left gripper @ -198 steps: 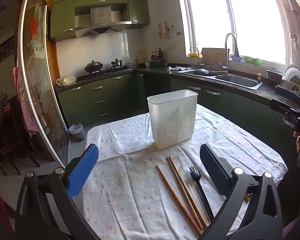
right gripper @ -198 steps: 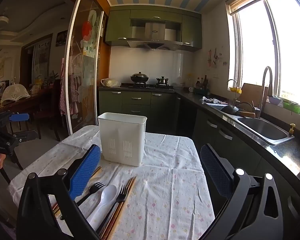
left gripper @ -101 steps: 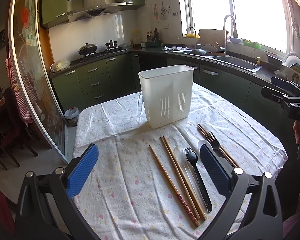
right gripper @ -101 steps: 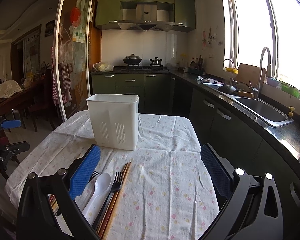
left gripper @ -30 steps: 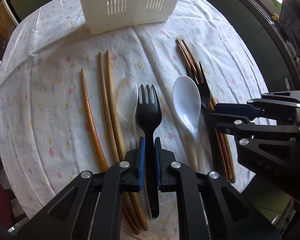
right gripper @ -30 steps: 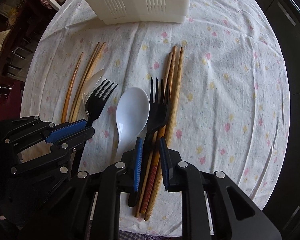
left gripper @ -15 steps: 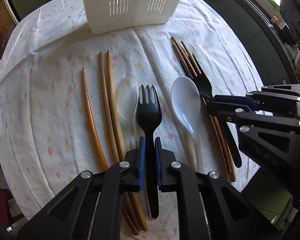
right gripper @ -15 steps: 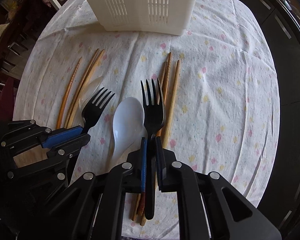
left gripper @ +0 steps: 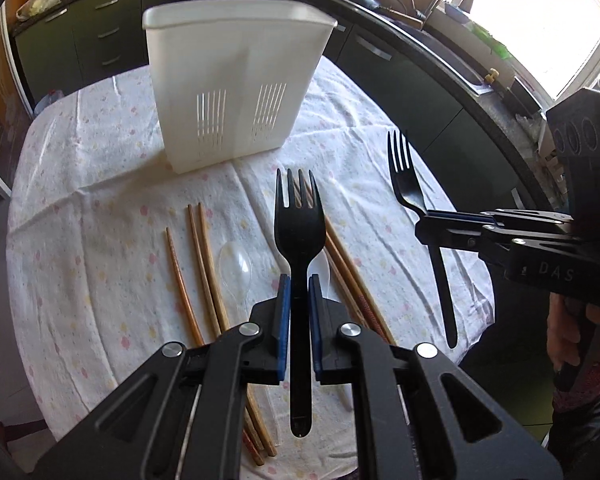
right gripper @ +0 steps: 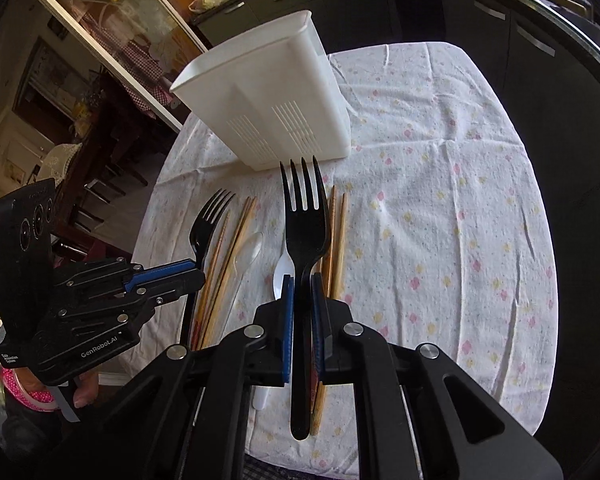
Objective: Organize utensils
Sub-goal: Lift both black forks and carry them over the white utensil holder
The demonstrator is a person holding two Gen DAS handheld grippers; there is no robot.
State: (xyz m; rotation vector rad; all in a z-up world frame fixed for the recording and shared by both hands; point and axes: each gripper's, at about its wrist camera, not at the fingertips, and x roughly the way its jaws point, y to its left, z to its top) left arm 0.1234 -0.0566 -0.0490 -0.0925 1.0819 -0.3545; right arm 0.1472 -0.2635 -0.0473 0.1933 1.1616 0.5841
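Black plastic forks: I have one clamped in each gripper, left gripper (left gripper: 298, 312) and right gripper (right gripper: 301, 312), both now lifted clear of the tablecloth (right gripper: 440, 208); white slotted utensil caddy (left gripper: 236, 80) stands at 12 o'clock, next stop

Both black forks have been lifted clear of the tablecloth (left gripper: 100, 184). One fork (left gripper: 299, 240) is now held up by the left gripper (left gripper: 298, 320), the other fork (right gripper: 303, 232) by the right gripper (right gripper: 302, 320), whose jaws were closed on its handle a second ago. More of the white holder (left gripper: 236, 80) is now seen.
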